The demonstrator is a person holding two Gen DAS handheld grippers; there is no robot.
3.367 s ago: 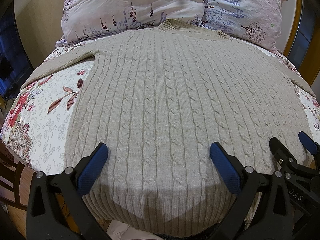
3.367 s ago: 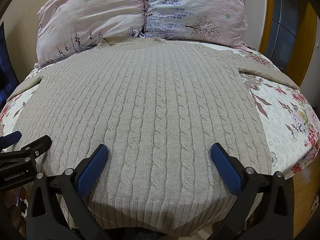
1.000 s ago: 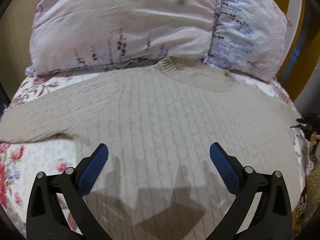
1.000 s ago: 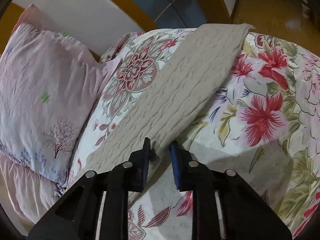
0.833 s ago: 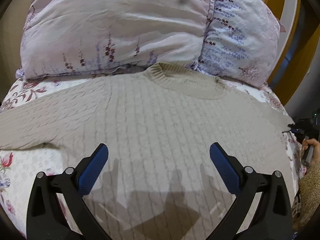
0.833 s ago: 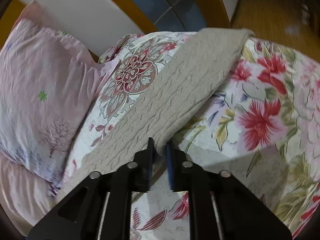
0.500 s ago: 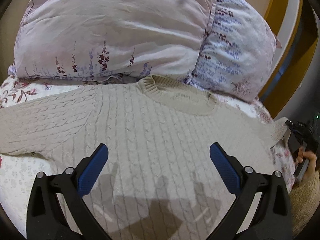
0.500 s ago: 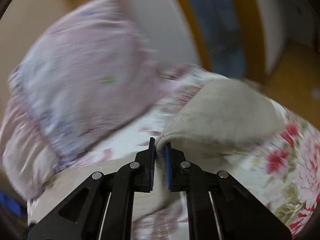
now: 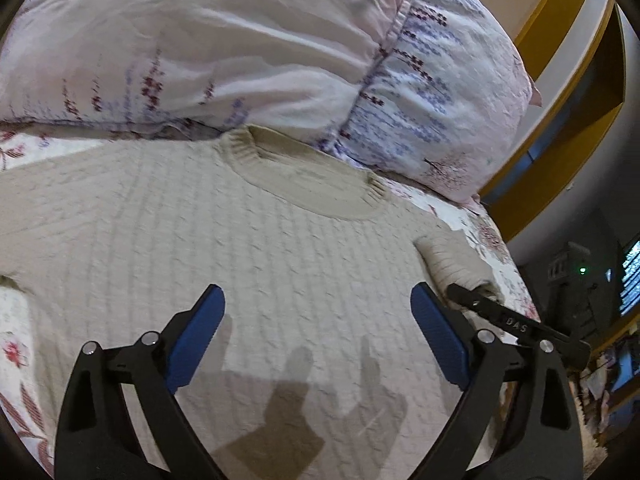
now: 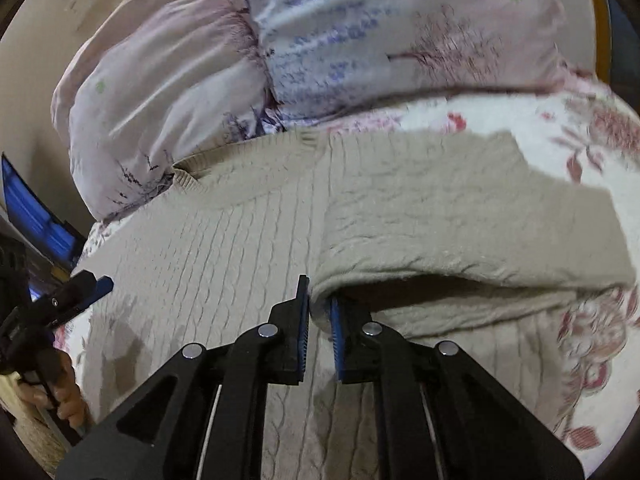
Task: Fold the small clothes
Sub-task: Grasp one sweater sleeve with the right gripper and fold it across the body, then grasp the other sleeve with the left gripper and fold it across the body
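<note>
A beige cable-knit sweater lies flat on the floral bed, its neck toward the pillows. My left gripper is open and empty, hovering over the sweater's chest. My right gripper is shut on the sweater's right sleeve, which is lifted and folded inward over the body. The right gripper also shows at the right of the left wrist view, holding the sleeve. The left gripper shows at the left edge of the right wrist view.
Two pale pink and lilac pillows lie at the head of the bed, touching the sweater's collar. A floral bedsheet shows around the sweater. A wooden bed frame and dark room lie to the right.
My right gripper closed on the sleeve and carried it up and inward over the sweater's body. My left gripper moved forward toward the collar, staying open.
</note>
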